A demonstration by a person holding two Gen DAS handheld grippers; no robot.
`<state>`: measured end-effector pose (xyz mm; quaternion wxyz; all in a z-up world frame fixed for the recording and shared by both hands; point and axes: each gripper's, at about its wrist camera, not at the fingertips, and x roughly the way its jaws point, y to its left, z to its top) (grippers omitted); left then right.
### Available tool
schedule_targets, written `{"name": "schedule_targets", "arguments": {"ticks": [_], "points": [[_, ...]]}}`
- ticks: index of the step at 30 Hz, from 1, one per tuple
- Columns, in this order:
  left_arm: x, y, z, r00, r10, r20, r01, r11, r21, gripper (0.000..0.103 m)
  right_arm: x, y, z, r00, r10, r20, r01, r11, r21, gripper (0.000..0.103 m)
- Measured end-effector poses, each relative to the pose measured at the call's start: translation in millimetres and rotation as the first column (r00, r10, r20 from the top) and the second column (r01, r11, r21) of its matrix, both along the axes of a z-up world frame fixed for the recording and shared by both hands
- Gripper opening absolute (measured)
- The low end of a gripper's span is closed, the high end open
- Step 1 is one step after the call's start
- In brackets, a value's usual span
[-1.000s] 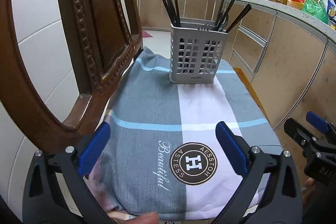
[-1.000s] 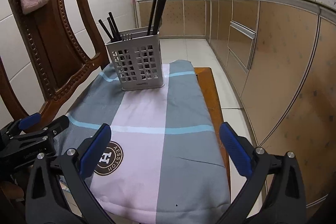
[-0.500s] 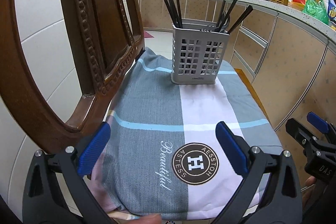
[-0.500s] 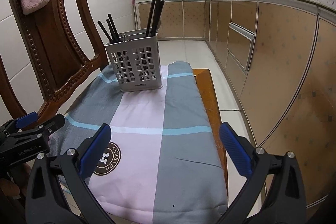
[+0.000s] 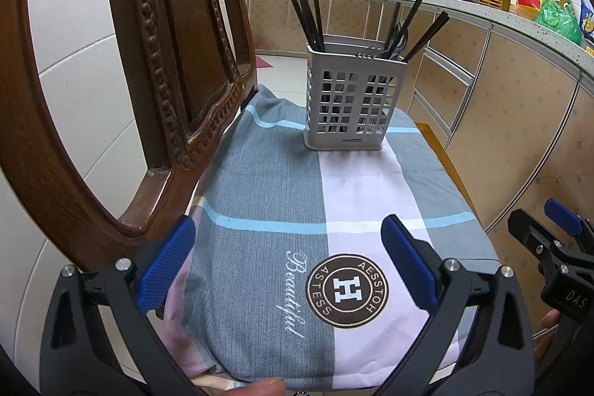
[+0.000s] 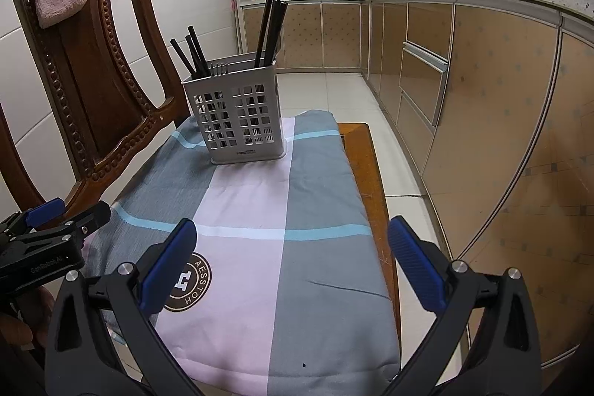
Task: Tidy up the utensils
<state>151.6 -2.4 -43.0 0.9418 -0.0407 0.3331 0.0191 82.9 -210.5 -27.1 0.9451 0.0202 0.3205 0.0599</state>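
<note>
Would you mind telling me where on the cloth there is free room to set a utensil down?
The cloth is bare from the caddy forward to the left gripper and right gripper, both open. A narrower strip runs between the caddy and the chair back. The caddy, full of chopsticks, is crowded.

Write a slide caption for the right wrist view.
Open right claw faces a gray utensil caddy of black chopsticks on a checked cloth.
</note>
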Motion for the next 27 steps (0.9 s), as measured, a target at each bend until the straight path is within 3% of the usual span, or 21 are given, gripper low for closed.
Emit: {"name": "schedule_targets", "arguments": {"ticks": [27], "points": [[-2.0,-0.9,1.1,1.000,-0.002,0.008,0.002,1.000,0.003,0.099,-0.1,-2.3,1.0,1.000,0.000,0.001,0.000,1.000,0.006,0.100]]}}
